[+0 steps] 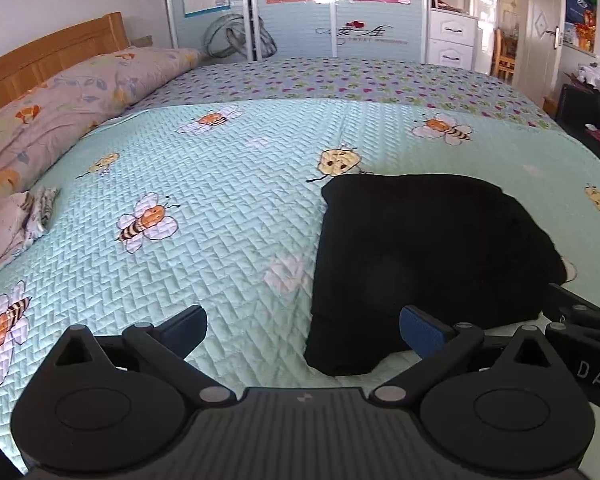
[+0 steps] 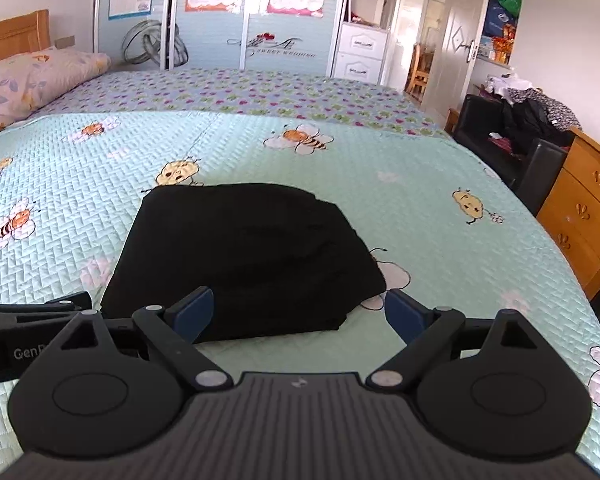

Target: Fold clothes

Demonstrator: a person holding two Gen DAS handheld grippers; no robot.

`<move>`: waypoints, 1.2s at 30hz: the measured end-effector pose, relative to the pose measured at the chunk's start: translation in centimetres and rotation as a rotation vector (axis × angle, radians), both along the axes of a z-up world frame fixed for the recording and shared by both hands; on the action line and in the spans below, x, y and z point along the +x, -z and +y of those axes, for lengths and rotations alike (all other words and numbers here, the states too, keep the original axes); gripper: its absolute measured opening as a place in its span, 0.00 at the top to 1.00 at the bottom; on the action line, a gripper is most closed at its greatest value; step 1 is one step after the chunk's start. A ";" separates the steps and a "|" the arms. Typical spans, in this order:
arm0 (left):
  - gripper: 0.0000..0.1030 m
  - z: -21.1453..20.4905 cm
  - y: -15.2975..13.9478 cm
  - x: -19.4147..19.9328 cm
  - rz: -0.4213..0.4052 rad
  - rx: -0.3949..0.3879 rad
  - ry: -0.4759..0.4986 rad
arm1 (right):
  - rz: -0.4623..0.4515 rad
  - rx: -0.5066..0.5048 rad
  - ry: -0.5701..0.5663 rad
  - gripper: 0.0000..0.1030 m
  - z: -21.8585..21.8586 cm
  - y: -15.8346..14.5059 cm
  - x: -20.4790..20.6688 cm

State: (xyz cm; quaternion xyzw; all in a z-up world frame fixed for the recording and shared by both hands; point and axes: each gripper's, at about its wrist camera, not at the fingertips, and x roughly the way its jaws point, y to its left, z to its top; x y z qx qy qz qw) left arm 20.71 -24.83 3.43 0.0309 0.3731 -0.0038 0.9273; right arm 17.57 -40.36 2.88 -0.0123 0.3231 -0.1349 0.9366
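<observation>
the black garment (image 2: pixel 240 256) is lying folded into a thick, soft, roughly square bundle on the quilted mint bedspread (image 1: pixel 204 216) with bee prints. the left gripper (image 1: pixel 303 330) is hovering at the garment's near left corner, jaws released and holding nothing. the right gripper (image 2: pixel 300 312) is hovering at its near right edge, jaws also spread wide. around the garment, wide bare bedspread is lying on all sides.

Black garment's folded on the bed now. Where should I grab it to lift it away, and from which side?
Probably the near edge of the black garment, where the stacked layers end in a thick, straight fold facing both grippers. Come in low from the near side over the quilt, right gripper near that edge's right corner, left gripper at its left corner. Both jaws stand open.
</observation>
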 end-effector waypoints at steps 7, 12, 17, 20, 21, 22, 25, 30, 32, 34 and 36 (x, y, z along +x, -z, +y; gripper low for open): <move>0.01 0.6 0.2 -0.2 0.005 -0.008 0.007 | -0.017 -0.034 0.009 0.10 0.7 -0.4 -0.9; 0.01 2.0 0.0 -0.2 0.004 -0.029 -0.004 | -0.025 -0.050 -0.009 0.10 1.8 -0.9 -0.8; 0.01 3.5 -0.1 -0.3 -0.001 -0.073 -0.021 | -0.024 -0.062 -0.022 0.10 3.1 -1.0 -1.2; 0.01 4.0 -0.3 -0.4 -0.008 -0.086 -0.026 | -0.029 -0.066 -0.023 0.10 3.6 -1.2 -1.5; 0.01 4.0 -0.4 -0.4 -0.013 -0.086 -0.026 | -0.032 -0.068 -0.023 0.10 3.7 -1.4 -1.5; 0.01 4.1 -0.5 -0.4 -0.018 -0.086 -0.027 | -0.035 -0.070 -0.022 0.10 3.7 -1.5 -1.6; 0.01 3.9 -1.2 -0.2 -0.035 -0.083 -0.020 | -0.043 -0.076 -0.017 0.10 4.0 -1.8 -1.7; 0.01 2.8 -3.8 1.1 -0.085 -0.060 0.010 | -0.059 -0.118 0.002 0.10 3.8 -3.0 -1.7; 0.01 2.3 -4.9 1.6 -0.105 -0.051 0.022 | -0.067 -0.134 0.014 0.10 3.5 -3.6 -1.4; 0.01 1.8 -5.9 2.1 -0.125 -0.042 0.034 | -0.072 -0.144 0.029 0.10 3.0 -4.1 -1.0; 0.01 1.2 -6.6 2.4 -0.134 -0.028 0.046 | -0.070 -0.144 0.043 0.10 2.5 -4.3 -0.7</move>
